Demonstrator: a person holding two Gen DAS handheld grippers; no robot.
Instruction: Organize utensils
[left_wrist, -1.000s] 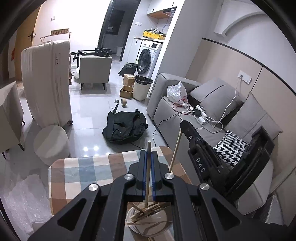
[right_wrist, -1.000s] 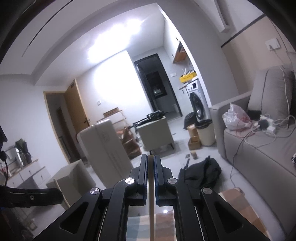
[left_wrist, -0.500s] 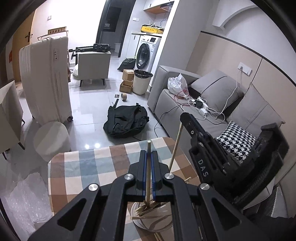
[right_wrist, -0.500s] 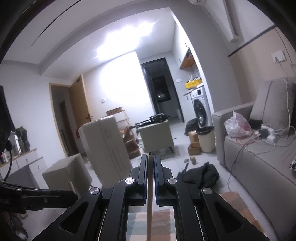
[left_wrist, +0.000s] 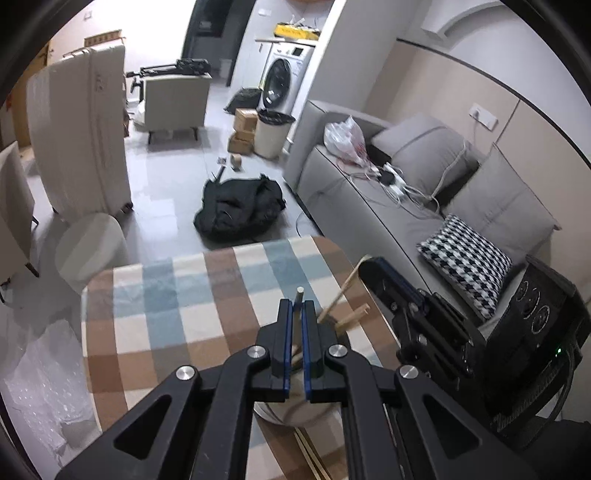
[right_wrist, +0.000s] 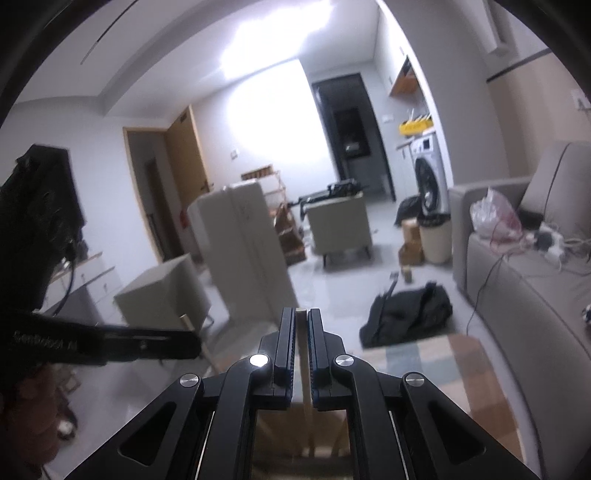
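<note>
My left gripper is shut on a thin wooden stick, upright, its top just above the fingertips. Under it stands a round white holder, mostly hidden by the jaws, with other wooden sticks leaning out to the right. My right gripper reaches in from the right beside them. In the right wrist view, the right gripper grips a pale wooden stick; its jaws are starting to open with the stick still between the pads. The left gripper shows there at the left.
A checked cloth covers the table. Loose sticks lie near its front edge. Bubble wrap lies at the left, a white stool beyond it. A black bag is on the floor, a grey sofa at the right.
The left gripper has tipped downward and sunk toward the holder with its stick. The right gripper has moved sideways and lower, and its view has swung toward the left gripper.
</note>
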